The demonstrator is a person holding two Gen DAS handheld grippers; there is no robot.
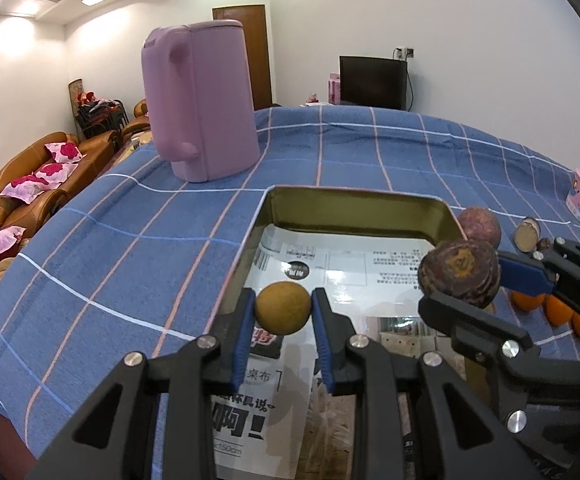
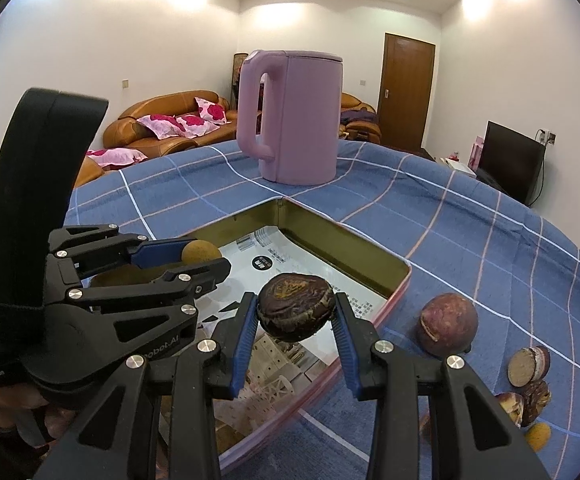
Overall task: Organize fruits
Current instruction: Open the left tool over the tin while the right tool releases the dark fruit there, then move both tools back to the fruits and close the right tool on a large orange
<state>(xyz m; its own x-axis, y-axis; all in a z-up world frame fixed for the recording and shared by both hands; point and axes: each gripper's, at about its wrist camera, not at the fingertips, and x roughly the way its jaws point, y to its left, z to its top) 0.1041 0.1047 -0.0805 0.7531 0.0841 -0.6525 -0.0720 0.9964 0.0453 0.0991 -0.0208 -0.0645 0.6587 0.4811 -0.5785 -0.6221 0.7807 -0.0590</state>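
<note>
Pinching: left fingers (image 1: 283,307) on tan fruit (image 1: 283,307) | right fingers (image 2: 296,312) on dark fruit (image 2: 296,312) | oranges (image 1: 558,310) half-hidden

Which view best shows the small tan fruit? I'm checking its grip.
The left wrist view: the small tan fruit sits centred between the left gripper pads, fully visible. In the right wrist view it is half hidden behind that gripper.

Both claws same build: left claw (image 1: 282,307) and right claw (image 2: 296,311) have matte black plastic linkage arms with triangular cutouts, round silver screws at the pivots, ribbed blue pads (image 1: 243,336) on the fingers. Left body carries white lettering and a curved black handle (image 2: 29,184) with a strap
</note>
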